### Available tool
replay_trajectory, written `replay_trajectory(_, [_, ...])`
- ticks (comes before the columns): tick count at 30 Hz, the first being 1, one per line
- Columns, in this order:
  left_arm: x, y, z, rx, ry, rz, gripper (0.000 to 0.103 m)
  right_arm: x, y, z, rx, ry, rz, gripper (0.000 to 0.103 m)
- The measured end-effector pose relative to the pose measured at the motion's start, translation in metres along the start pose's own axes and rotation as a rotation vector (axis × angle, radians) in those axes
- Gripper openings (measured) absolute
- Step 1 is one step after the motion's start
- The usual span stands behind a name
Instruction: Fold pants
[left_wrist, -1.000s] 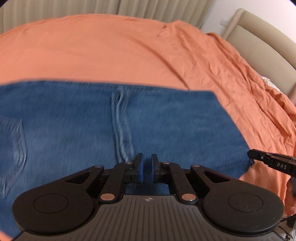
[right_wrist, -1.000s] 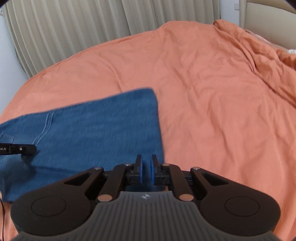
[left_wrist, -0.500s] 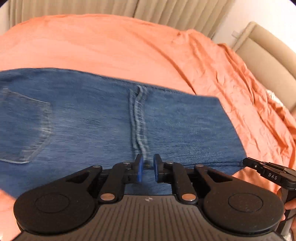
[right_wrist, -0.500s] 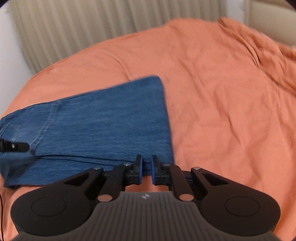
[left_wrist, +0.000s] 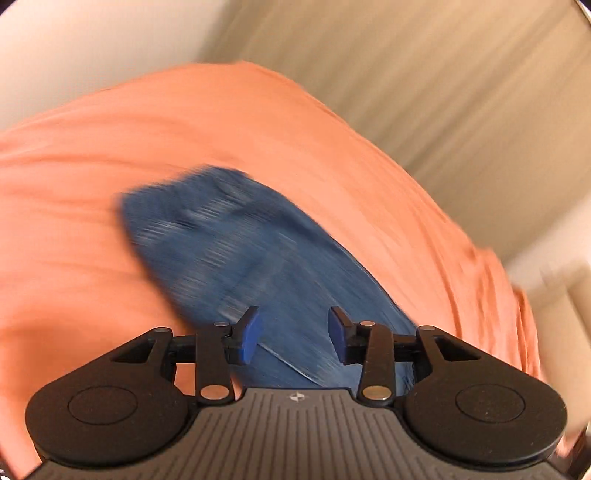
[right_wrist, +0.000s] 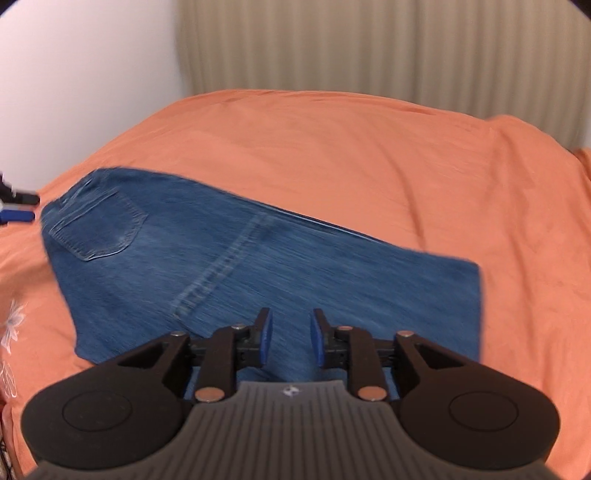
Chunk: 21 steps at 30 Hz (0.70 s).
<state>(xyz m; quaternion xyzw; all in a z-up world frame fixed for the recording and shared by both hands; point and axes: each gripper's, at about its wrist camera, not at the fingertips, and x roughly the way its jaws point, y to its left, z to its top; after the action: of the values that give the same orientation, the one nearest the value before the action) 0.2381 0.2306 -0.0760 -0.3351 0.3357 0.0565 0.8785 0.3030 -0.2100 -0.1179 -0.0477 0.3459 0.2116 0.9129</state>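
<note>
the folded blue pants (right_wrist: 258, 269) lie flat on the orange bedspread (right_wrist: 369, 158), ahead of and below both tools.

the right gripper (right_wrist: 291, 338) hovers over the near edge of the denim, tilted downward. its blue pads (right_wrist: 265, 341) stand apart and its jaws are opening; denim shows behind the gap, but the pads press on nothing. ahead and to the left of it runs a double-stitched seam (right_wrist: 221, 262), and farther left a back pocket (right_wrist: 101, 229) sits near the far-left corner of the pants. beyond that corner, at the frame's left edge, the tips of the left gripper (right_wrist: 18, 206) show, clear of the cloth.

in the left wrist view, heavily blurred, the left gripper (left_wrist: 295, 334) has its pads (left_wrist: 249, 336) widely spread, its jaws opening, nothing pinched between them. the pants (left_wrist: 240, 266) stretch away from just under the tool, ahead and slightly left. a pleated beige curtain (right_wrist: 369, 48) hangs past the far edge of the bed.
</note>
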Motion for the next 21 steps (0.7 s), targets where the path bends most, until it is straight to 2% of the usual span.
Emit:
replay_trajectory(6, [0.006,0.068,0.021,-0.182,-0.046,0.054,0.056,0.044,0.028,0.031,-0.158,0.063,0.031,0.023])
replay_trajectory(13, [0.049,0.113,0.027,-0.366,-0.046,-0.014,0.060,0.092,0.046,0.057,-0.256,0.142,0.078,0.023])
replay_trajectory(21, [0.093,0.129,0.032,-0.397,-0.065,-0.052,0.060,0.140,0.064,0.071,-0.436,0.228,0.118,0.023])
